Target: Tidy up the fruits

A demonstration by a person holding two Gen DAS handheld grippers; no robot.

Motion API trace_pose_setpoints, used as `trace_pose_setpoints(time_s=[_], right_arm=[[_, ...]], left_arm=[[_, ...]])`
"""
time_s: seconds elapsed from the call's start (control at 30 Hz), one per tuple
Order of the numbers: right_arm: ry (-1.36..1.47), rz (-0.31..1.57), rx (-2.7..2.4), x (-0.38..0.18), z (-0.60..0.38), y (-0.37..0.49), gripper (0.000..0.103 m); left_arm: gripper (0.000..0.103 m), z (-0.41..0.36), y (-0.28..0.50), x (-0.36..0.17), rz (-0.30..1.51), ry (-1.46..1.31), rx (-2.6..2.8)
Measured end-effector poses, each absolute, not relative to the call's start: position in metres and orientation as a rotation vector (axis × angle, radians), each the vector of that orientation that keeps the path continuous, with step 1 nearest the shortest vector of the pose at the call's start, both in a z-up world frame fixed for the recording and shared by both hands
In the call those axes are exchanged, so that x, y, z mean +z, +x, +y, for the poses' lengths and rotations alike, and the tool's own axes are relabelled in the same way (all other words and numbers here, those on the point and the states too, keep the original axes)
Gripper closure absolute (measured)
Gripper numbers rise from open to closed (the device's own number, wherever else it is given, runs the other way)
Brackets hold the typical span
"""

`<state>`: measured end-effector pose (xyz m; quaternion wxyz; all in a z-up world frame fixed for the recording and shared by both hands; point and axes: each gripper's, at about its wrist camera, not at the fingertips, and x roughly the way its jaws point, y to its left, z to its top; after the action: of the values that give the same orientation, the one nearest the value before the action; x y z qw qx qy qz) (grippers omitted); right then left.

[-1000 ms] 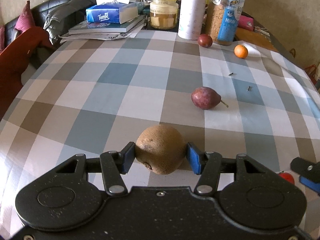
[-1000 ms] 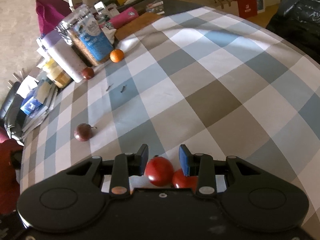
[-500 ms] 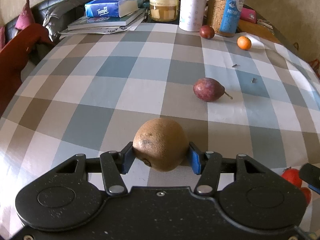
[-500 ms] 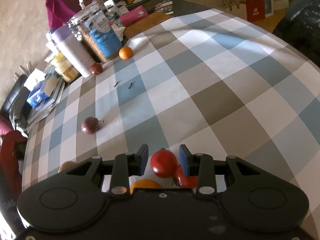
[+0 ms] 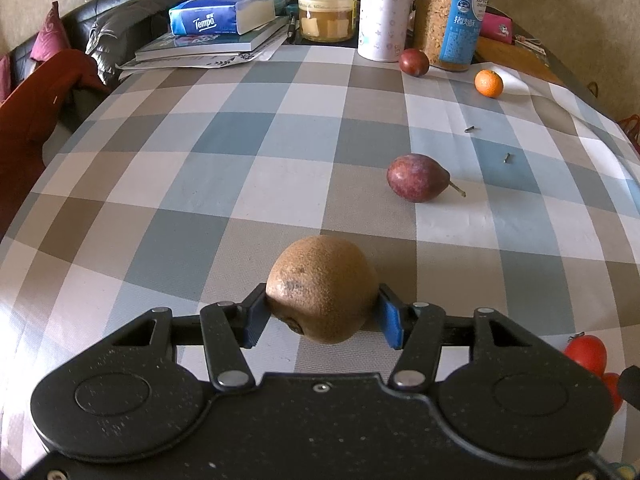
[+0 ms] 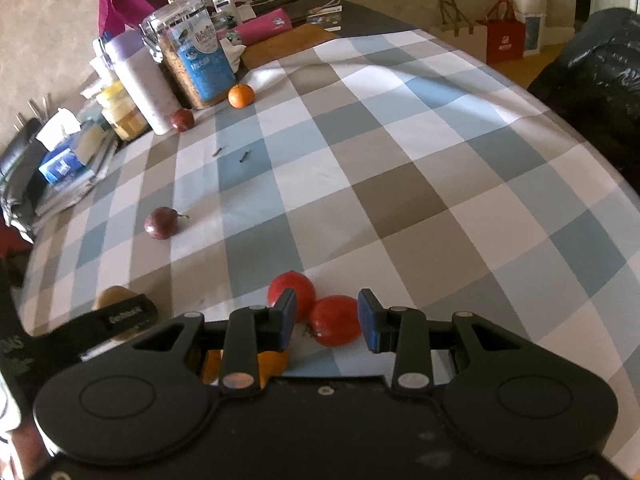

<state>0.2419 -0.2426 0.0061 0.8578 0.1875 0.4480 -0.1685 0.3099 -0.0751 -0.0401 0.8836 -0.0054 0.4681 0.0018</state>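
Note:
My left gripper is shut on a brown kiwi, held just above the checked tablecloth. Two red tomatoes lie touching on the cloth; my right gripper hangs open over them, the nearer tomato showing between its blue pads without contact. An orange fruit peeks out under the right gripper's body. Farther off lie a purple stemmed fruit, a dark red round fruit and a mandarin. The right wrist view shows the left gripper with the kiwi at lower left.
Jars, a white bottle, a tissue pack and books crowd the far edge. Two small dark screws lie on the cloth. A dark sofa stands beyond the table's right side.
In the right wrist view the tomatoes have slid left and farther from the pads, and the scene has rolled. An orange fruit came into view underneath. The left gripper keeps the kiwi, hardly moving.

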Motion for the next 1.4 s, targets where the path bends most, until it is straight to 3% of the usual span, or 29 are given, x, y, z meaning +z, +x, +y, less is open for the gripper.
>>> trace_pose_setpoints(time_s=[1.4], right_arm=[[0.348,0.967,-0.413,-0.01,-0.232,0.25,0.065]], left_arm=[[0.042,-0.075,0.31,-0.04,0.972,-0.012,0.004]])
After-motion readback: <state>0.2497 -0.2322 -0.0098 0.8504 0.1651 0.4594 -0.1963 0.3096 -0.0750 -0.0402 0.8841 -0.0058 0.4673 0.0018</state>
